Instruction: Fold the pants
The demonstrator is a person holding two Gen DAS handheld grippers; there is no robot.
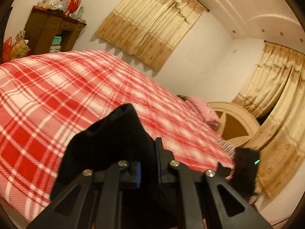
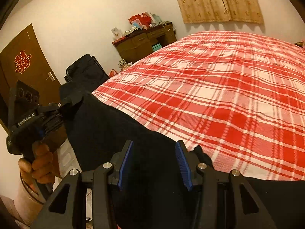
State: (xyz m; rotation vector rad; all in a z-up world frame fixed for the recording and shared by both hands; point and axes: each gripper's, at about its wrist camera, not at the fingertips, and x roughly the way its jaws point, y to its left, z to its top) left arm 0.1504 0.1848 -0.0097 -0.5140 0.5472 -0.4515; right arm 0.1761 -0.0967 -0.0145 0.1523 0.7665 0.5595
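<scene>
The black pants (image 2: 114,133) hang in the air in front of the red plaid bed (image 2: 219,95). My left gripper (image 1: 152,147) is shut on one end of the pants (image 1: 110,139), which bunch up over its left finger. In the right wrist view the left gripper (image 2: 68,103) shows at the left, clamped on the pants' upper corner. My right gripper (image 2: 154,158) has its blue pads (image 2: 125,160) spread apart, with the black cloth lying between and below them. I cannot tell whether the pads touch the cloth.
A brown dresser (image 2: 144,40) with boxes and bags stands by the far wall. A dark suitcase (image 2: 83,72) and a brown door (image 2: 24,63) are at the left. Curtains (image 1: 150,24) hang on the walls. Pink pillows (image 1: 202,108) and the headboard (image 1: 234,122) are at the bed's right.
</scene>
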